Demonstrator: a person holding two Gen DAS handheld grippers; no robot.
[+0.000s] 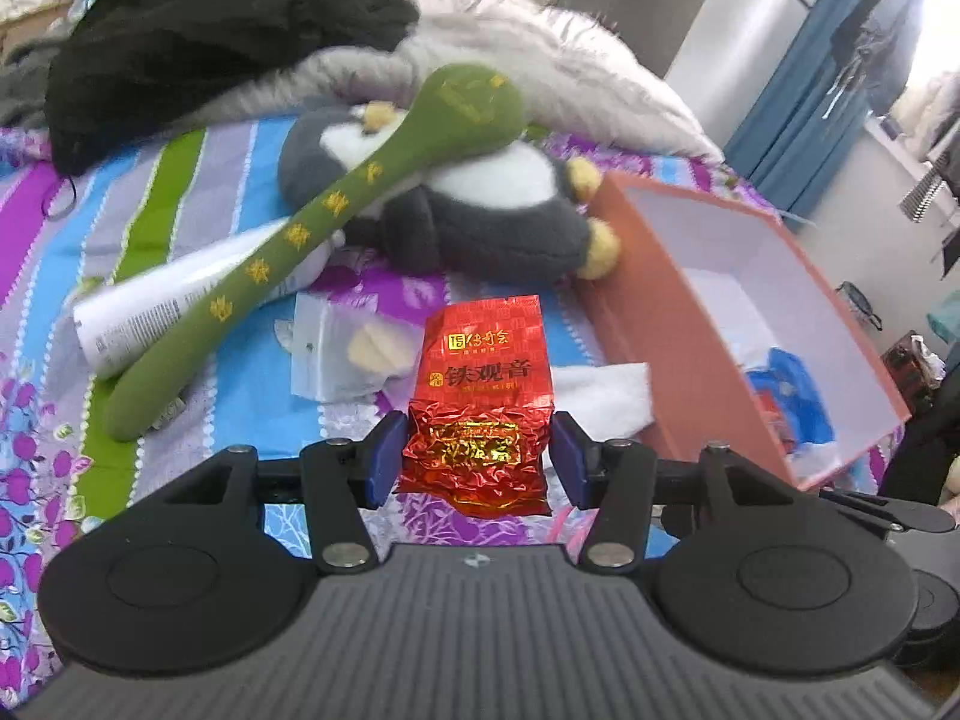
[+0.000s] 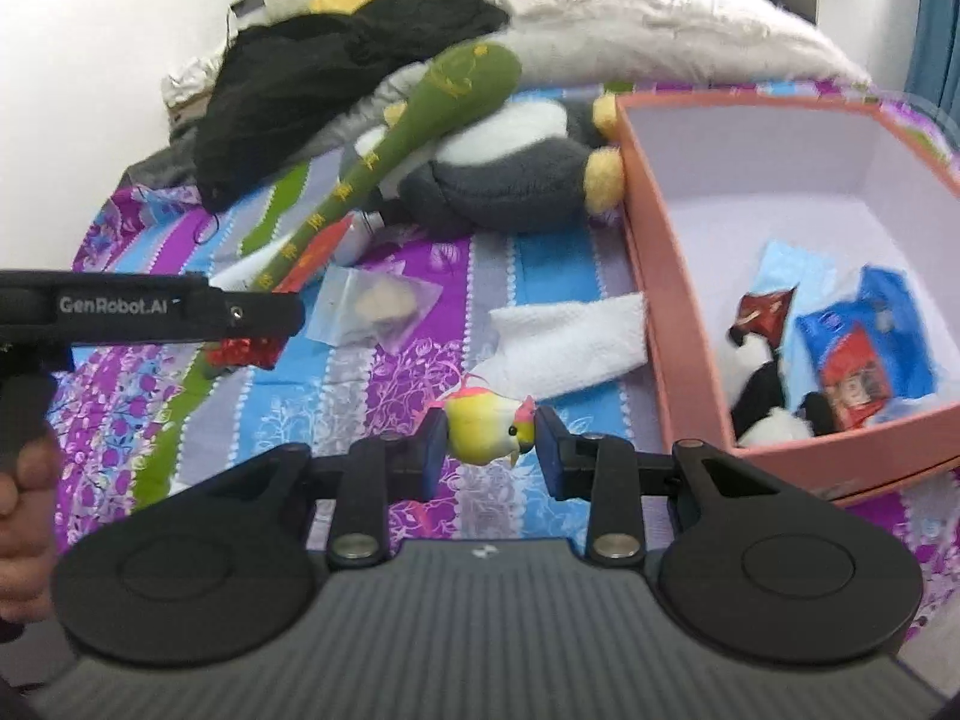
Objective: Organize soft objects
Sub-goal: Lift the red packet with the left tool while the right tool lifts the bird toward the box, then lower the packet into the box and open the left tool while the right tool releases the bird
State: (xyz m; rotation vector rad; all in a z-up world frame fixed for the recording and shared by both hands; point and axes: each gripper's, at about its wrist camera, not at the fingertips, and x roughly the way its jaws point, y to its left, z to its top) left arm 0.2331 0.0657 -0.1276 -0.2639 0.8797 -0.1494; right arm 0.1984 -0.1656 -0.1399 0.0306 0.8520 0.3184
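My left gripper (image 1: pixel 477 456) is shut on a red foil tea packet (image 1: pixel 480 384), held over the bedspread; it also shows in the right wrist view (image 2: pixel 246 351). My right gripper (image 2: pixel 491 450) is shut on a small yellow and pink parrot toy (image 2: pixel 489 426), left of the pink box (image 2: pixel 654 300). The box holds a black and white plush (image 2: pixel 762 402) and blue packets (image 2: pixel 864 342). A green plush club (image 1: pixel 312 228) leans on a grey penguin plush (image 1: pixel 480 204).
A white cloth (image 2: pixel 570 342) and a clear bag (image 2: pixel 378 306) lie on the striped bedspread (image 2: pixel 420 276). A white tube (image 1: pixel 180 306) lies under the club. Black clothing (image 1: pixel 210 42) and a white pillow (image 2: pixel 672 24) are at the back.
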